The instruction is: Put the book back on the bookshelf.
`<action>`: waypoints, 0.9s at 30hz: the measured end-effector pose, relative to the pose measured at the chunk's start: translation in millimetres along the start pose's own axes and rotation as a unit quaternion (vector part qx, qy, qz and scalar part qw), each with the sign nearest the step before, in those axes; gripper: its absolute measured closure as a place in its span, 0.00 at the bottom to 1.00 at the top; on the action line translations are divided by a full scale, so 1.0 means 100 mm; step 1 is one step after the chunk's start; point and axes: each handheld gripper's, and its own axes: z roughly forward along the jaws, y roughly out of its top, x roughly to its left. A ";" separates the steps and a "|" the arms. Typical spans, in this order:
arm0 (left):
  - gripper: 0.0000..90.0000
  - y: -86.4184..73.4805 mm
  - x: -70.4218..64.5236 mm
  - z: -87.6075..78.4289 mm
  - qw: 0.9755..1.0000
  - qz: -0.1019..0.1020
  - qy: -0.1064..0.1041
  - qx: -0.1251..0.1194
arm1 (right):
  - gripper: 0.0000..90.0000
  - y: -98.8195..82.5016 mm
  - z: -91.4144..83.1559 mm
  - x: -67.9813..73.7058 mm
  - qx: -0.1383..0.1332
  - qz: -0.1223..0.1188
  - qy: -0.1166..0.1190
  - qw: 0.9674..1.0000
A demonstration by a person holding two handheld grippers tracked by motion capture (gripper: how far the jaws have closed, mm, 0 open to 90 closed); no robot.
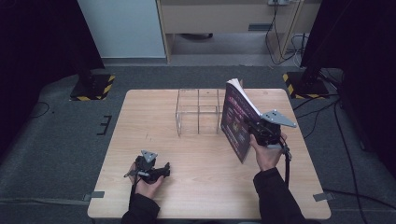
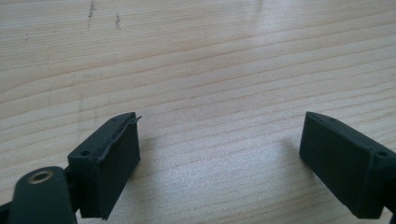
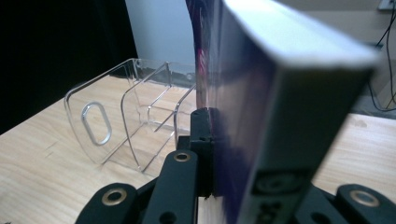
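Note:
A thick book [image 1: 237, 116] with a dark purple cover stands tilted on edge at the right of the wooden table [image 1: 196, 186], just right of a clear acrylic rack [image 1: 198, 112]. My right gripper [image 1: 256, 129] is shut on the book from its near right side, held by a hand. In the right gripper view the book [image 3: 285, 88] fills the space between the jaws, the left pad pressed against its cover, and the rack [image 3: 116, 116] stands to its left. My left gripper [image 1: 161, 171] rests open near the table's front left; nothing lies between its fingers [image 2: 112, 158].
The rack has several upright dividers and open slots. Black stands with yellow-striped bases [image 1: 93, 86] sit on the floor behind both back corners of the table. Bare wood lies between the two hands.

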 end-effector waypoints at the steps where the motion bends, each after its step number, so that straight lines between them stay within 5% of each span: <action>1: 0.13 0.00 0.00 0.00 1.000 0.000 0.000 0.000 | 0.92 0.01 0.01 0.00 -0.004 0.000 -0.002 1.000; 15: 0.13 0.00 0.00 0.00 1.000 -0.001 -0.001 0.000 | 0.92 0.18 0.24 0.02 -0.040 0.005 -0.039 0.998; 27: 0.12 0.00 0.00 0.00 1.000 0.000 0.000 -0.001 | 0.92 0.15 0.51 0.01 -0.043 0.003 -0.073 0.996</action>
